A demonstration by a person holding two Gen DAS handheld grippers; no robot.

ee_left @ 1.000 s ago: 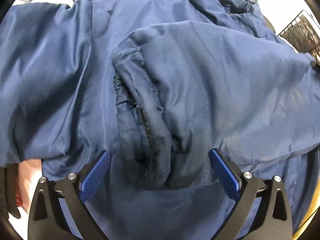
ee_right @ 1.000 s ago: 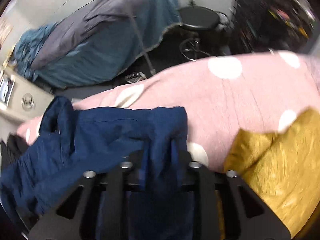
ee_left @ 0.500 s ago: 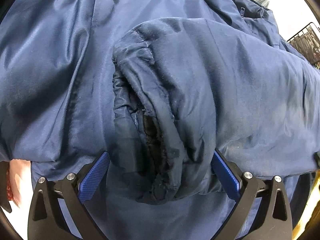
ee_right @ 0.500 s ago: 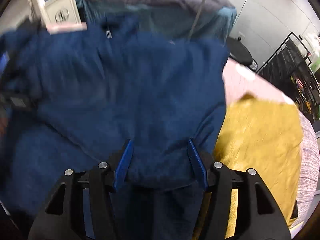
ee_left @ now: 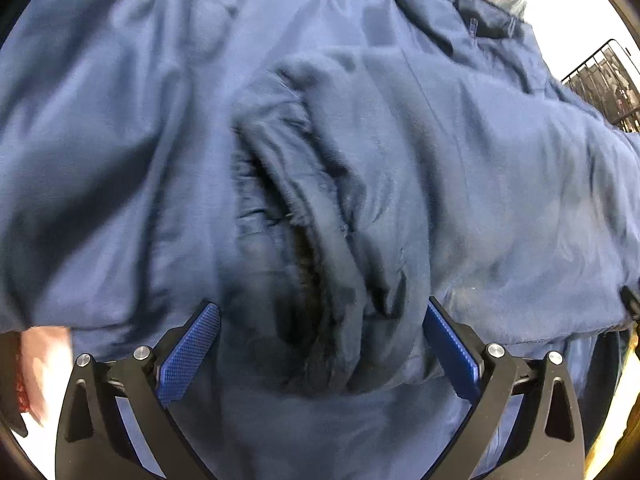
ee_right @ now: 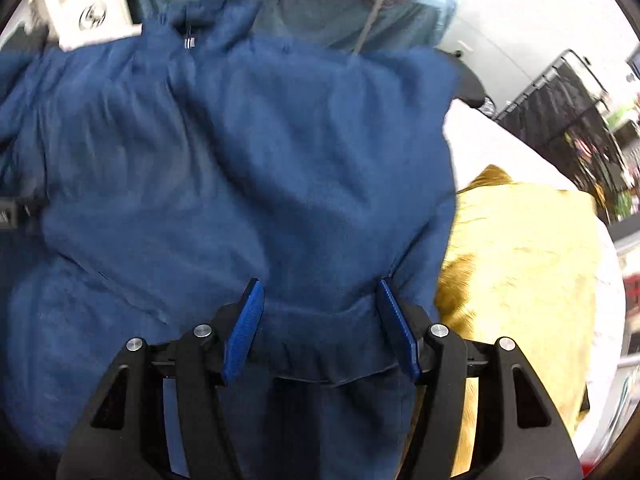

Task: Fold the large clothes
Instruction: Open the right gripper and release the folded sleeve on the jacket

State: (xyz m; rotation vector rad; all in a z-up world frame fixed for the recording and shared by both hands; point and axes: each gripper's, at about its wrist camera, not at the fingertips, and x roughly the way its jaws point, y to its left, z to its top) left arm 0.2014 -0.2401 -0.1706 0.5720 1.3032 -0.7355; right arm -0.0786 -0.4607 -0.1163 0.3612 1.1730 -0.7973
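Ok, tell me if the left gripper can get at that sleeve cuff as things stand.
Probably yes. The left gripper is open, and the bunched cuff of the blue jacket already lies between its blue pads with nothing over it.

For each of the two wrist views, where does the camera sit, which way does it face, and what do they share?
Left wrist: sits behind the left gripper, facing down on the navy jacket's sleeve cuff; both open fingers show.
Right wrist: sits behind the right gripper, facing across the jacket hem toward a mustard-yellow garment; both open fingers show.
Shared: the same navy jacket.
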